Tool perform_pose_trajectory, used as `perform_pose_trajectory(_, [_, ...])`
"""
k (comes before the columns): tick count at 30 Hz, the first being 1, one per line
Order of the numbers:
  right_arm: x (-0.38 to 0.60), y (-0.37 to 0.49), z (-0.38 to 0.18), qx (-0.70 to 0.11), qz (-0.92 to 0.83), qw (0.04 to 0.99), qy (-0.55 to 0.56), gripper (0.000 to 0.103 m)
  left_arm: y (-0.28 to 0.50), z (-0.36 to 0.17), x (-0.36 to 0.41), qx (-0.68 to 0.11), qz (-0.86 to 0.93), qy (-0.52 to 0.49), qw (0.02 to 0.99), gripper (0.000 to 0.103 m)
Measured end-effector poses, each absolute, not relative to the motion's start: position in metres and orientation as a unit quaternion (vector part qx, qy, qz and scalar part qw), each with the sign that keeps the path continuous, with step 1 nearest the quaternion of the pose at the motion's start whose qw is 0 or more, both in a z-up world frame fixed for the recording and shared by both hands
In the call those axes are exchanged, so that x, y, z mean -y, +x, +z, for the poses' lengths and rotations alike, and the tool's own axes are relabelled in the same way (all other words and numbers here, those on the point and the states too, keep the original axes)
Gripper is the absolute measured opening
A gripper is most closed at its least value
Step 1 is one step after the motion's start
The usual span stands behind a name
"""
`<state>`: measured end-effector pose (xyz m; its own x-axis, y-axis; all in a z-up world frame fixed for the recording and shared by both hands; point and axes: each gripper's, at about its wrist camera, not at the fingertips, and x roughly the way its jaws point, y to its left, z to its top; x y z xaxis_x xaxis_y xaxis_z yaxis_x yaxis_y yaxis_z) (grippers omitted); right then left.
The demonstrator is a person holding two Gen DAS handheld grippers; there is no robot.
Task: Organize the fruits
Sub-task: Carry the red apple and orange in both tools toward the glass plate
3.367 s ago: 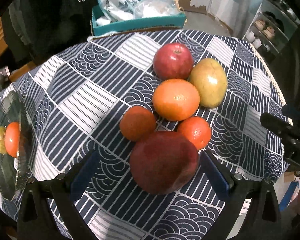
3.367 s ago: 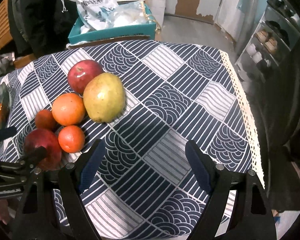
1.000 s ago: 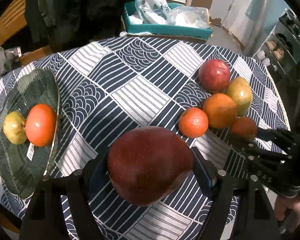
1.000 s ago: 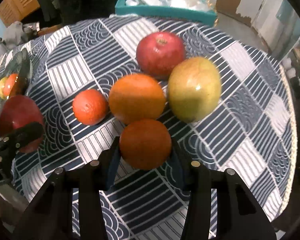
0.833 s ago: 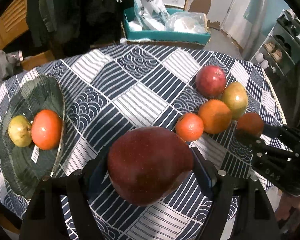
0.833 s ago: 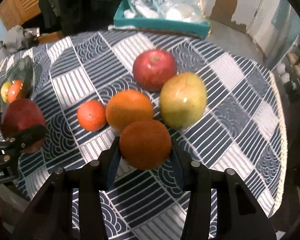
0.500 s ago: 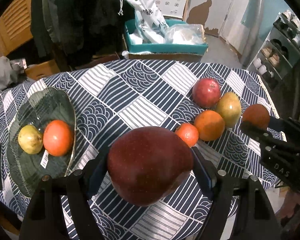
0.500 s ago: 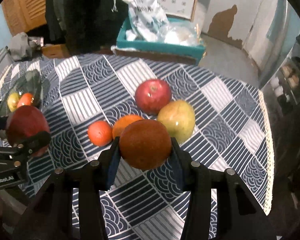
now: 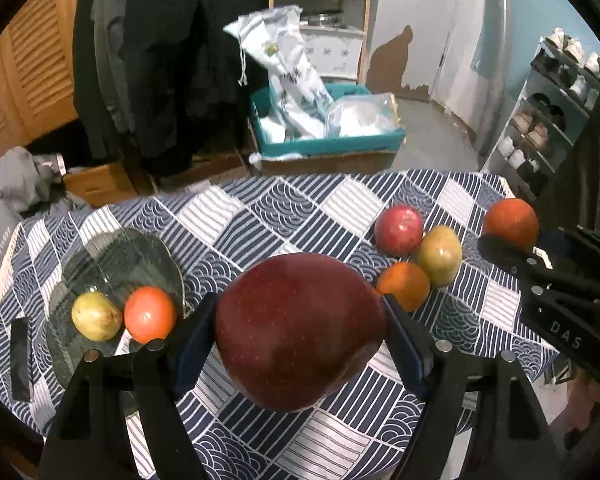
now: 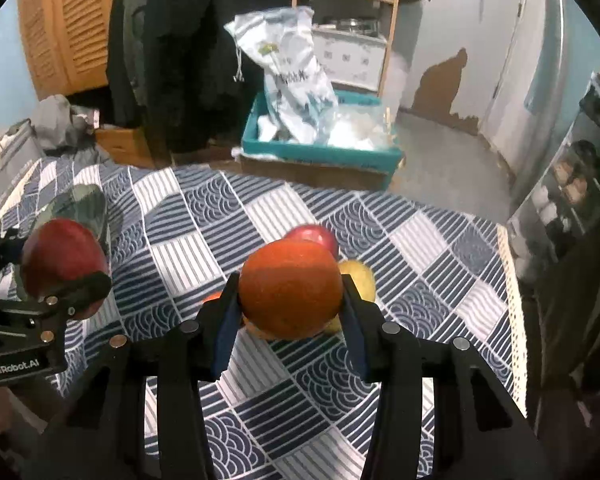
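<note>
On the table (image 9: 260,216) a plate (image 9: 112,256) sits at the left with two fruits (image 9: 124,316) in it (touching each other); three fruits (image 9: 416,256) cluster at the right. A crate (image 9: 328,144) stands behind the table.

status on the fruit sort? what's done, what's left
Done: a pear and a tomato sit on the glass plate. In hand: left tongs grip a dark red apple; right tongs grip an orange. Left: red apple, mango and a tangerine on the cloth.
</note>
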<state>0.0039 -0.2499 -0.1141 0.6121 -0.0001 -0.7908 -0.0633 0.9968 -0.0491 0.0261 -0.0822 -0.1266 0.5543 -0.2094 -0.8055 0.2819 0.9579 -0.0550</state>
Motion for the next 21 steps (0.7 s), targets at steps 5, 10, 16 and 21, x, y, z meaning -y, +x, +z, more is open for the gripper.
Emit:
perform_pose_trajectory(5, [0.244,0.004,-0.101,-0.424,0.019,0.904,-0.043,0.046,0.025,-0.111,0.075,-0.431,-0.133,0.04,0.892,0.08])
perform_pose_trajectory(10, [0.233,0.004,-0.087,-0.408,0.024,0.911,-0.055,0.046,0.027,-0.1,0.065,-0.422,-0.129,0.028,0.897,0.08])
perform_pose_trajectory(16, [0.218,0.008,-0.074,-0.395,0.042,0.916,-0.052,0.046,0.027,-0.093,0.048,-0.414,-0.118,0.018,0.902,0.08])
perform_pose_trajectory(21, [0.202,0.013,-0.068,-0.39,0.058,0.917,-0.054,0.046,0.029,-0.093,0.03,-0.415,-0.103,0.008,0.904,0.08])
